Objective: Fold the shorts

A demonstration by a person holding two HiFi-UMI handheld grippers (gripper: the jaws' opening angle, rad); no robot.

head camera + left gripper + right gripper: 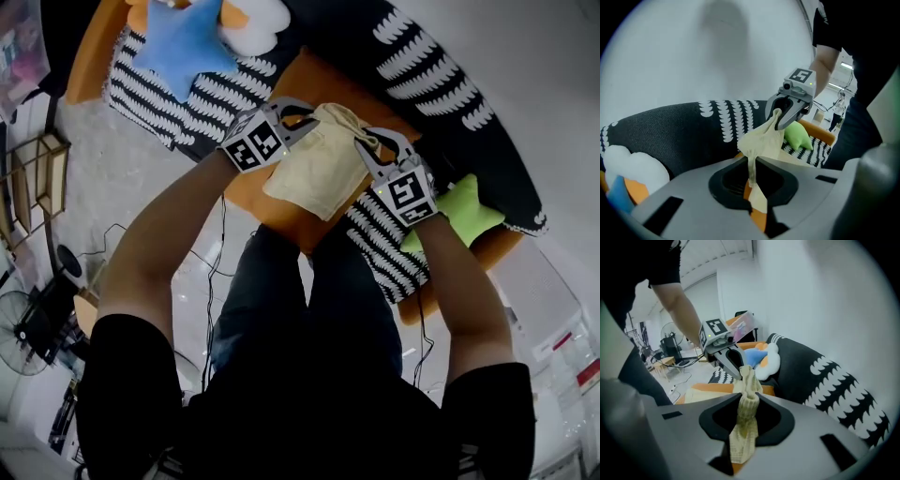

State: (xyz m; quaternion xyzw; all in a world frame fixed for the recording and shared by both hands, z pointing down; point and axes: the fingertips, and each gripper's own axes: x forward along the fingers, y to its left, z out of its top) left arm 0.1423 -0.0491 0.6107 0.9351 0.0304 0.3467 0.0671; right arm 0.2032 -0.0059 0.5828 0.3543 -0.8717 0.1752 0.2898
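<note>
Above the orange seat (pixel 246 194) of a sofa, a pair of pale cream fabric shorts (pixel 319 167) hangs in the air, stretched between two hand-held grippers and clear of the cushions below. At the shorts' upper left corner, the left gripper (pixel 311 117) has its jaws pressed almost fully together on a thin pinch of the cloth; in the left gripper view a narrow strip of fabric runs down between them. At the upper right corner, the right gripper (pixel 364 142) has its jaws a little way apart, clamped on a thicker, ribbed wad of the same garment that fills the gap between them. Both grippers point downward at a slant, and the fabric sags loosely between the two gripped corners. Behind the shorts is the sofa's dark backrest with white scalloped markings (pixel 450 84). A black-and-white striped cushion (pixel 178 98) lies to the left with a blue star-shaped cushion (pixel 183 42) on it, and a green star-shaped cushion (pixel 466 211) sits to the right.
</note>
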